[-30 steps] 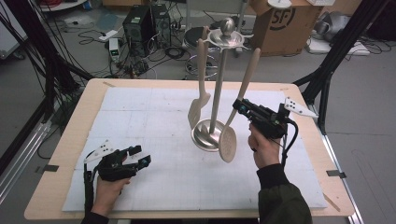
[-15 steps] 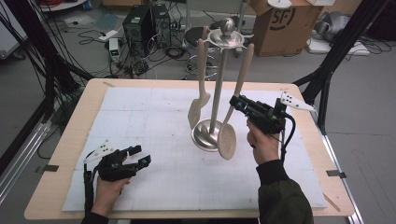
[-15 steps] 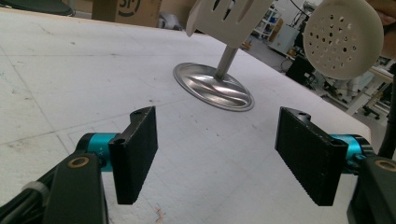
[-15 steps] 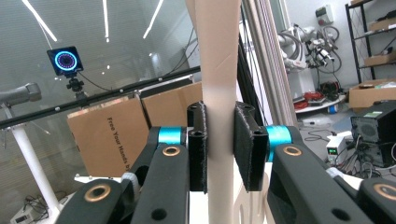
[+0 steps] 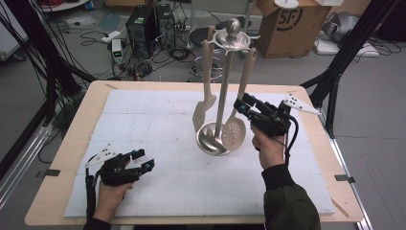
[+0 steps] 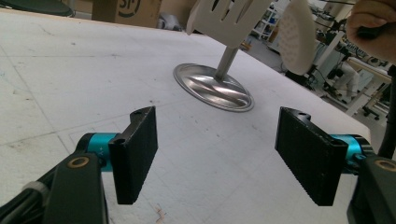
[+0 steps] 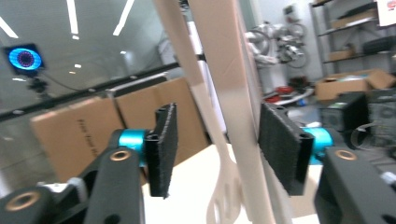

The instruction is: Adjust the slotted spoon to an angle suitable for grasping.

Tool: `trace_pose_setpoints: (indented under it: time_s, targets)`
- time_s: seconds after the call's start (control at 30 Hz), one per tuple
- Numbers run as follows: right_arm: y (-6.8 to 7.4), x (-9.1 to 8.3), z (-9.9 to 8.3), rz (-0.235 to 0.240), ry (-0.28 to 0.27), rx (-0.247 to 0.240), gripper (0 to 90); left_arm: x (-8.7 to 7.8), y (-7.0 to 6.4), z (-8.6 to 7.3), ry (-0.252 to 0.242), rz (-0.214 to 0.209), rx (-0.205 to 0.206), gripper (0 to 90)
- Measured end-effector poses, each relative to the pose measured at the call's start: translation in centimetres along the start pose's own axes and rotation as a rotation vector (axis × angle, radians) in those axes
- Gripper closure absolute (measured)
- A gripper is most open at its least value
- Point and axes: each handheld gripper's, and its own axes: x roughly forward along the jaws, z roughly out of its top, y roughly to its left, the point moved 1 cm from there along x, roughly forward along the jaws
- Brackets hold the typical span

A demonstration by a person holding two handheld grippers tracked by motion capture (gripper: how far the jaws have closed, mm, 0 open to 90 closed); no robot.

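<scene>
Skimmer (image 5: 234, 130) hangs on rack (image 5: 221, 96) mid-table, beside spatula (image 5: 203, 108). Right gripper (image 5: 242, 106) at its handle (image 7: 229, 93): jaws apart, handle between, one pad touching, no grip yet. Left gripper (image 5: 142, 159) wide, empty, resting near front edge. Hanging looks done; only release and withdrawal left

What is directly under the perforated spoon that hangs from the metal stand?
Under the perforated spoon lies the stand's round steel base on the white mat. The spoon bowl covers part of that base's rim, so that spot stays unseen.
</scene>
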Motion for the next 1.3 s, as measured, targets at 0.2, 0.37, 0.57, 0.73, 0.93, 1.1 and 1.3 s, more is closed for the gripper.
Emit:
trace_pose_setpoints:
  time_s: [0.2,0.37,0.57,0.73,0.93,1.1,1.3]
  targets:
    - [-0.2,-1.2,-0.7,-0.027,-0.005,0.019,38.9,0.3,-0.1,0.1,-0.003,-0.005,-0.006,30.4]
    - [-0.5,-2.1,-1.4,-0.061,0.014,0.013,32.3,0.6,-0.1,0.1,-0.008,-0.009,-0.002,30.5]
    - [-0.9,-3.7,-2.6,-0.106,0.055,0.023,24.2,0.5,0.0,0.2,-0.019,-0.009,-0.002,30.5]
    - [-1.1,-4.8,-4.2,-0.108,0.087,0.017,24.2,0.6,0.0,0.1,-0.009,-0.006,0.001,30.5]
    - [-1.0,-5.8,-5.9,-0.120,0.127,0.012,24.3,0.5,-0.1,0.0,-0.004,-0.006,0.002,30.5]
    - [-1.0,-6.2,-6.6,-0.128,0.151,0.009,24.4,0.3,0.0,0.0,-0.004,-0.006,0.004,30.5]
    - [-0.6,-6.2,-7.3,-0.130,0.183,-0.011,24.4,0.3,-0.1,0.0,-0.008,-0.013,0.001,30.5]
